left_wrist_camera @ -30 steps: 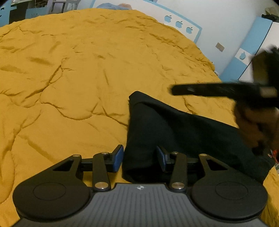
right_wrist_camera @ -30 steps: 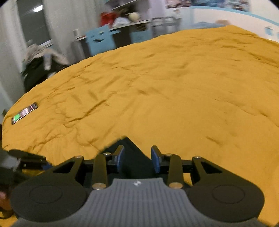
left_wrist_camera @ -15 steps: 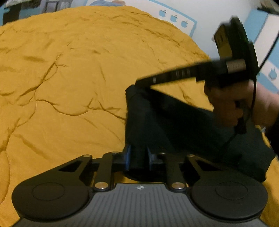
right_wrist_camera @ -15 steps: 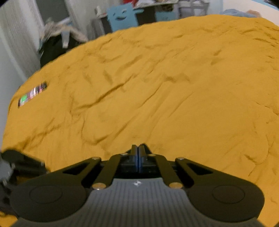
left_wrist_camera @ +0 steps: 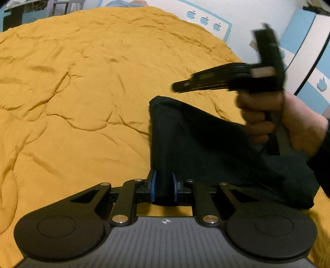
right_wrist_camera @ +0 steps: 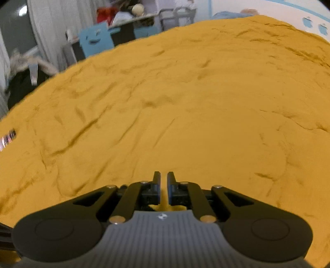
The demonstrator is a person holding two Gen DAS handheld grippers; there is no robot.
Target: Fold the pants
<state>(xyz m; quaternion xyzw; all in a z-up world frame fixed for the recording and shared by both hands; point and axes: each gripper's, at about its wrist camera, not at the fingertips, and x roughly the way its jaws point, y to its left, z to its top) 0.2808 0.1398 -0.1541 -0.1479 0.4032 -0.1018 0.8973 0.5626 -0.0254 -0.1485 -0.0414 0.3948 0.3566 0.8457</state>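
No readable words or numbers appear anywhere. The only signs are pale blue apple shapes [left_wrist_camera: 204, 20] on the white wall panel [left_wrist_camera: 222, 12] behind the yellow bedspread [left_wrist_camera: 82, 82], and a smiling face on a blue chair back [right_wrist_camera: 95, 39] beyond the bedspread's far edge.

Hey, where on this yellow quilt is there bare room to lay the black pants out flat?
The wide mustard-yellow quilt lies bare left of and beyond the bunched black pants, up to the white wall with blue apple shapes. It is crowded at the near right, where the left gripper pinches the pants and the right gripper hovers above them.
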